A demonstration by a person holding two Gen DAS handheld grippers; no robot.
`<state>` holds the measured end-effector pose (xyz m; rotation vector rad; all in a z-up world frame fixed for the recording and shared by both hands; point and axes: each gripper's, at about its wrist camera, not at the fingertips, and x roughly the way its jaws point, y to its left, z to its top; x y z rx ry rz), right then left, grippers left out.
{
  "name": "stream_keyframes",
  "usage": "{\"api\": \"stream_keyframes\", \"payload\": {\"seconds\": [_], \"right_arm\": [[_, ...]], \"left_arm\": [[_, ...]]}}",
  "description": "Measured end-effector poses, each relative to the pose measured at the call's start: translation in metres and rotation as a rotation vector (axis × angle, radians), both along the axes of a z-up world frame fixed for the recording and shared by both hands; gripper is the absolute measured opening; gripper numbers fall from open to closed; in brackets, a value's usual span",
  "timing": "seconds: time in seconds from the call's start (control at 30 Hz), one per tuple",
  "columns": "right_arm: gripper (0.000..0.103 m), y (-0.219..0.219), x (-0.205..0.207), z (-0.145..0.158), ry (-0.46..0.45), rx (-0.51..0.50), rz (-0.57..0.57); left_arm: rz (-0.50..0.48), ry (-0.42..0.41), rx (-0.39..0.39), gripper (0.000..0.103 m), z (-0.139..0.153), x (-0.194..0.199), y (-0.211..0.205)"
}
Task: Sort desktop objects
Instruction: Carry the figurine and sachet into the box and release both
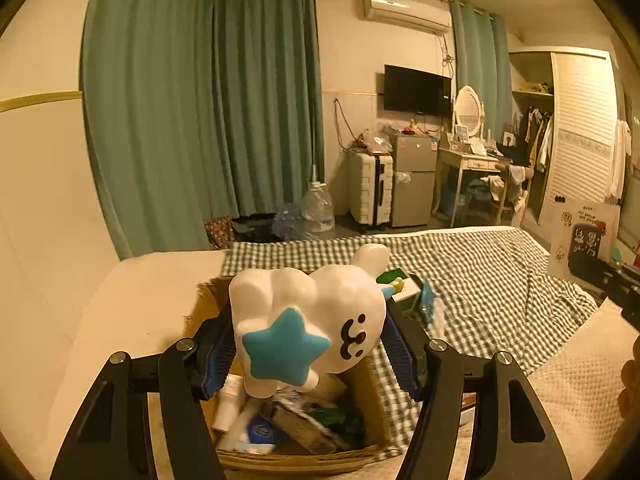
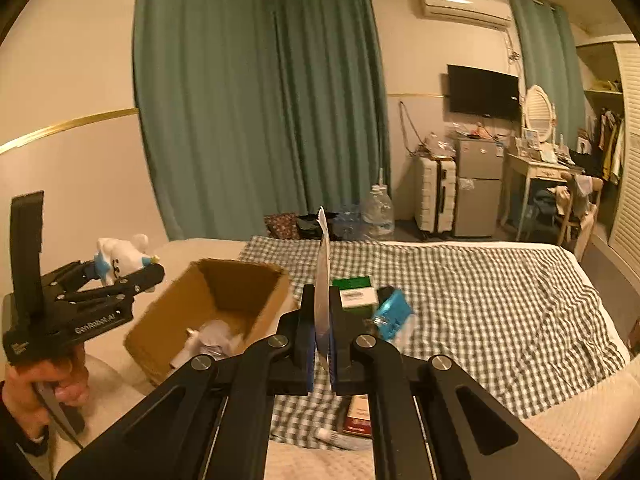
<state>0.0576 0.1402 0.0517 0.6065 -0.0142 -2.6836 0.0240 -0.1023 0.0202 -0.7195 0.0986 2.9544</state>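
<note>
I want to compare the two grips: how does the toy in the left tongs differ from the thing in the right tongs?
The toy is bulky and rounded, so the left tongs stand wide around it; the flat sheet is thin and held edge-on, so the right tongs are almost shut. The toy is white with a blue star; the sheet looks plain and pale. Both are held up above the bed, near the cardboard box.

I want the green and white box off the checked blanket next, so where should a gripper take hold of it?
Probably across the short sides of the green and white box, coming from above: it lies flat on the checked blanket, top face clear. The blue packet crowds its right end.
</note>
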Motion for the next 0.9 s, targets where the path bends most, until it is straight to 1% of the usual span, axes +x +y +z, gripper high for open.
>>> {"api": "stream_keyframes", "payload": {"seconds": [0.1, 0.23, 0.37, 0.47, 0.57, 0.63, 0.77, 0.9], "right_arm": [[0.004, -0.019, 0.004, 0.006, 0.010, -0.008, 0.017], [0.004, -0.045, 0.005, 0.007, 0.012, -0.005, 0.044], [0.004, -0.076, 0.006, 0.004, -0.001, -0.004, 0.078], [0.004, -0.100, 0.004, -0.003, -0.011, 0.020, 0.109], [0.004, -0.119, -0.006, -0.016, -0.037, 0.047, 0.139], [0.004, -0.133, -0.013, -0.027, -0.054, 0.068, 0.158], [0.004, -0.150, -0.030, -0.051, -0.095, 0.097, 0.176], [0.004, -0.166, -0.052, -0.076, -0.144, 0.119, 0.194]], "left_arm": [[0.010, 0.006, -0.001, 0.067, 0.000, 0.004, -0.017], [0.023, 0.005, -0.019, 0.067, -0.001, 0.001, -0.038], [0.027, -0.008, 0.016, 0.067, -0.004, -0.004, -0.057], [0.027, -0.018, 0.035, 0.067, -0.008, -0.009, -0.068], [0.023, -0.045, 0.060, 0.067, -0.015, -0.019, -0.076], [0.008, -0.085, 0.085, 0.067, -0.025, -0.031, -0.078], [0.028, -0.131, 0.044, 0.067, -0.046, -0.052, -0.080], [0.024, -0.199, 0.070, 0.067, -0.066, -0.071, -0.086]]}}
